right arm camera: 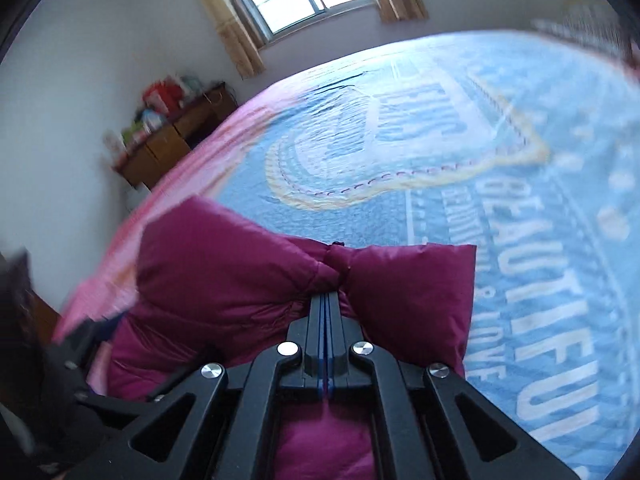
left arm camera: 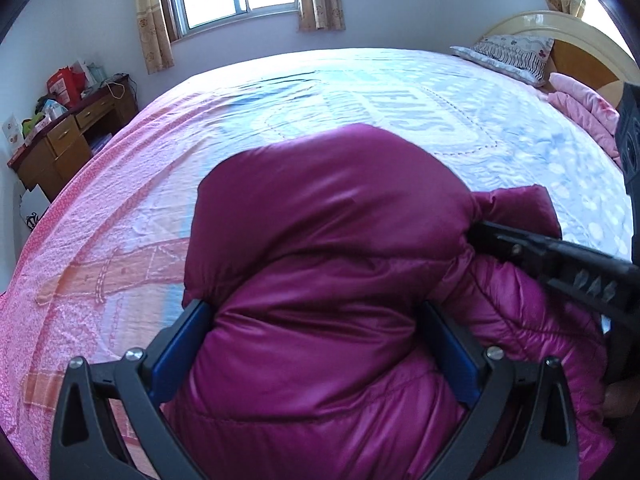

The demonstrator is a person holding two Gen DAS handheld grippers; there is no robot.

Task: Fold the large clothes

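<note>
A puffy magenta down jacket (left arm camera: 320, 208) lies bunched on the near part of the bed. In the left wrist view my left gripper (left arm camera: 314, 305) stands wide, its blue pads (left arm camera: 184, 344) pressing on a thick fold of the jacket that bulges out past the fingertips. From the right, my right gripper (left arm camera: 476, 232) comes in with its black jaws pinched on the jacket's edge. The right wrist view shows that gripper (right arm camera: 326, 296) shut tight on a gathered seam of the jacket (right arm camera: 220, 256), with fabric puffing out on both sides.
The bed carries a pink and blue printed sheet (left arm camera: 120, 200) (right arm camera: 440, 140). A patterned pillow (left arm camera: 512, 56) and a pink quilt (left arm camera: 580, 108) lie by the headboard at the right. A cluttered wooden desk (left arm camera: 68, 140) (right arm camera: 168, 148) stands left of the bed, under the window.
</note>
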